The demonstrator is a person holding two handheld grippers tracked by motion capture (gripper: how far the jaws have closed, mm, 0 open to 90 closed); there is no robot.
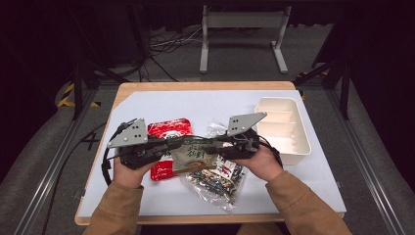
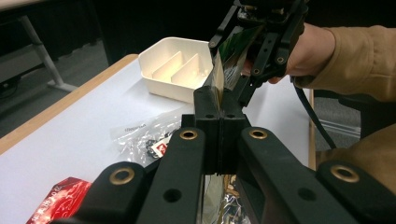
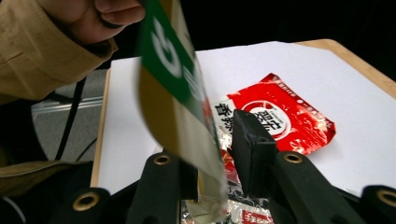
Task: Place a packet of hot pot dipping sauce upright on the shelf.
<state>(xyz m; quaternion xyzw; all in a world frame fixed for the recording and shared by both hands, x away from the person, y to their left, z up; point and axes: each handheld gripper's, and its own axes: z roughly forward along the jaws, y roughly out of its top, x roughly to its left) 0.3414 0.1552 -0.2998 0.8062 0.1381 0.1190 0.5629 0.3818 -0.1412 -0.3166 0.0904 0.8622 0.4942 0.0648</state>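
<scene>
Green-and-tan packet, high view: held above the table centre (image 1: 193,154), spanning the gap between the two grippers.
Left gripper, high view: at 9 o'clock of the packet (image 1: 164,146), grey three-cornered plate on top, hand beneath it.
Right gripper, high view: at 3 o'clock of the packet (image 1: 218,146), jaws pointing toward the left gripper.
Red packet, high view: flat on the white sheet (image 1: 169,129), partly under the left gripper, from 12 to 7 o'clock of the held packet.
Clear bag, high view: crinkled, dark bits inside (image 1: 215,181), on the sheet at 5 o'clock of the held packet.
White tray, high view: divided into compartments (image 1: 298,147), at the table's 3 o'clock edge, well apart from the packets.
Table, high view: wooden rim (image 1: 195,85), white sheet over it.
Left gripper, left gripper view: jaws pressed together (image 2: 219,100), clamped on the packet's (image 2: 217,79) edge, which rises at 12 o'clock toward the right gripper (image 2: 261,42).
White tray, left gripper view: at 11 o'clock (image 2: 161,86).
Right gripper, right gripper view: fingers stand apart (image 3: 212,154); the packet (image 3: 177,102) hangs between them against the left-hand finger, a gap showing to the right-hand finger (image 3: 252,149); pads not pressing.
Red packet, right gripper view: flat on the sheet at 2 o'clock (image 3: 280,119).
</scene>
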